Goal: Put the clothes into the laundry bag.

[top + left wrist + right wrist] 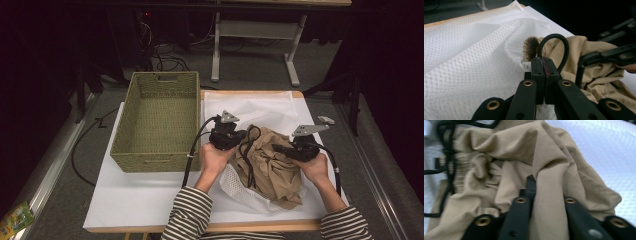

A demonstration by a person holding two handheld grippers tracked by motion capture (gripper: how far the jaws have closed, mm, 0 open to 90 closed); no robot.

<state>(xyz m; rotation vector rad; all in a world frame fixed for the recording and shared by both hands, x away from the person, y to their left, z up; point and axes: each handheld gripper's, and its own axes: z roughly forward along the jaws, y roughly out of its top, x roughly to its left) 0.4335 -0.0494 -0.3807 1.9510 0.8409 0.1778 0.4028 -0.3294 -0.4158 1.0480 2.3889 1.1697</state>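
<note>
**Two tongs grip a crumpled tan garment on a mesh bag**

A crumpled tan cloth garment (270,165), soft, matte and deeply creased, lies in a heap on the right half of the white tabletop (145,200), between the person's two hands. It rests on a white mesh laundry bag (260,107), a thin net of fine diamond-shaped holes that spreads flat behind the heap and bunches up under it. The garment has a gathered, ruffled waistband (530,46) and a thin black round drawstring (554,40) that loops out of it in a smooth arc.

The left tongs (545,65), black with brass-coloured rivets, are clenched; their pads meet right at the foot of the drawstring loop, at the waistband edge, though what they pinch cannot be told. The right tongs (537,187) are clenched on a fold of the tan cloth, which drapes over and between the jaws.

To the left of the bag stands a rectangular olive-green woven basket (160,87) with a cut-out handle. No writing can be read anywhere.
</note>
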